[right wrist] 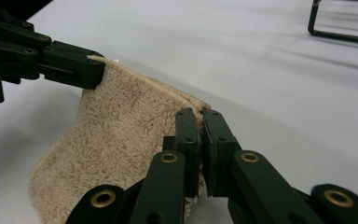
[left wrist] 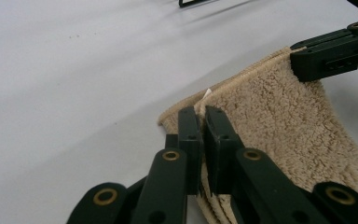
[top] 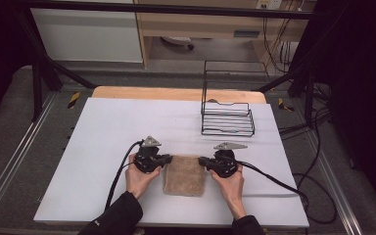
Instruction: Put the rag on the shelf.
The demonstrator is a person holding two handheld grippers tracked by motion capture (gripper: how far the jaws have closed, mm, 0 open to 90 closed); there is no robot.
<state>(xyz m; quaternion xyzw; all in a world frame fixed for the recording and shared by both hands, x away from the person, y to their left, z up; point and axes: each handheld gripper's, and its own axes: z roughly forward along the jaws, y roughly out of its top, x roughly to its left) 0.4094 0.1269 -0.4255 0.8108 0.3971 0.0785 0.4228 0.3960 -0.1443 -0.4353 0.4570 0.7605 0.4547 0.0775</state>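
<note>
Pinching a folded beige towel [top: 184, 175] at centre frame on the white table [top: 103, 132].
Left gripper [left wrist: 200, 119] and right gripper [right wrist: 199, 120] are clamping opposite far corners; close views are revealing looped terry pile and stitched hem; high view is showing a black wire rack [top: 226, 117].

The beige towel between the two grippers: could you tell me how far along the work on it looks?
Done: the towel already lies folded, layered edges showing in the left gripper view. In hand: the left gripper and right gripper are each shut on a far corner. Left: nothing lies in the wire rack yet, possibly its destination.
</note>
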